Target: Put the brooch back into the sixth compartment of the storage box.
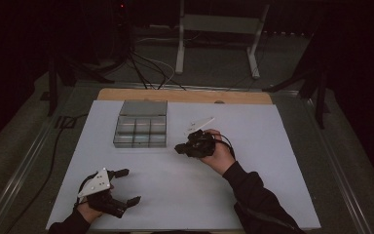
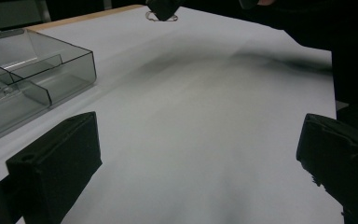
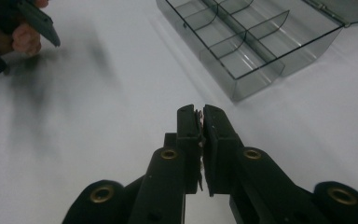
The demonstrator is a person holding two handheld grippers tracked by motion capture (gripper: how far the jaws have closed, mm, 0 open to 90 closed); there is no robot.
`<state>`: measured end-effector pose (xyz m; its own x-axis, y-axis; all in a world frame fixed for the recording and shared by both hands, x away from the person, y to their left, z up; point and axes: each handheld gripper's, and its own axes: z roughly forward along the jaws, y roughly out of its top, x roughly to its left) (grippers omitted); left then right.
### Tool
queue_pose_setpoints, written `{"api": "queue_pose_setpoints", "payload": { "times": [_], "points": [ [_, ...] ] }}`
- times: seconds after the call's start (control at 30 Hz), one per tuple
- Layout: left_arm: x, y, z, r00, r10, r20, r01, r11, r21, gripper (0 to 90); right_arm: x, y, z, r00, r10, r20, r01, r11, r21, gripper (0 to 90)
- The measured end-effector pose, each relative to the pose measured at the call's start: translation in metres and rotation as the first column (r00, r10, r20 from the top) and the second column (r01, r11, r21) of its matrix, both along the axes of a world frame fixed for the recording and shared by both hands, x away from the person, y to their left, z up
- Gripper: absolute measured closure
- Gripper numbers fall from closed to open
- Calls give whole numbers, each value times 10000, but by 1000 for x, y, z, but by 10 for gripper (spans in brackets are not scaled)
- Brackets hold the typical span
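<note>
Resting on a white sheet-covered desk [image 1: 253,195], a smoke-grey translucent plastic compartment box [image 1: 140,130] sits toward the far left of the sheet, its hinged lid folded back flat on the far side. Form: rectangular, hard and glossy, thin straight walls, inner dividers making a grid of small cells. Long axis runs away from the person in the high view, lid end pointing to the far edge. In the right gripper view the box [image 3: 256,42] stands ahead and to the right, one corner nearest the camera.

Right claw [image 1: 182,149]: black, matte, angular; pointing left toward the near-right corner of the box, just short of it, raised a little off the sheet. In the right gripper view the right claw [image 3: 202,122] has its jaws pressed nearly together on a small thin object [image 3: 199,116], pale-edged and flat, seen edge-on; its kind cannot be told. Brass-coloured pivot pins show on the black linkage.

Left claw [image 1: 127,185]: black, with a grey three-cornered plate on top, held low near the front left of the sheet, pointing right. Jaws spread wide, nothing between them; in the left gripper view the blocky matte pads [image 2: 58,163] frame bare sheet, well apart from the box.
</note>
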<state>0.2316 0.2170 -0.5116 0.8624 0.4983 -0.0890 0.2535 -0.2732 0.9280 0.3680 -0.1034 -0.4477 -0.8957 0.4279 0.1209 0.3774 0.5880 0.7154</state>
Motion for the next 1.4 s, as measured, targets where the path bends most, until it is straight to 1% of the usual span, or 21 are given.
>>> {"api": "queue_pose_setpoints", "payload": {
  "times": [0.37, 0.6, 0.7, 0.77, 0.8, 0.97, 1.27, 1.4],
  "points": [
    [0, 0, 0, 10000, -7, 4, 7, 10000, -21, 12, 12, 7, 10, 9999, -74, 99, 74, 10000, 35, 855],
    [0, 0, 0, 10000, -9, -11, 9, 10000, -14, 12, 21, 13, 16, 9997, -219, 75, 218, 9997, 114, 855],
    [0, 0, 0, 10000, -7, 6, 7, 10000, -28, 12, 24, 16, 17, 9998, -177, 134, 175, 9998, 109, 855],
    [0, 0, 0, 10000, -8, 4, 8, 10000, -13, 12, 25, 18, 18, 9997, -216, 86, 215, 9997, 73, 855],
    [0, 0, 0, 10000, -6, 0, 6, 10000, 8, 12, 26, 20, 18, 9997, -182, 142, 182, 9998, 8, 855],
    [0, -1, 0, 10000, -43, 28, 43, 10000, 54, 12, 31, 25, 15, 9997, -253, 19, 253, 9997, 22, 855],
    [0, -1, 0, 10000, -65, 26, 65, 10000, 36, 12, 40, 35, 16, 9994, -338, 63, 338, 9994, -63, 855],
    [0, 0, 0, 10000, -29, 24, 29, 10000, 3, 12, 48, 41, 16, 9991, -417, -16, 417, 9991, -118, 855]
  ]
}}
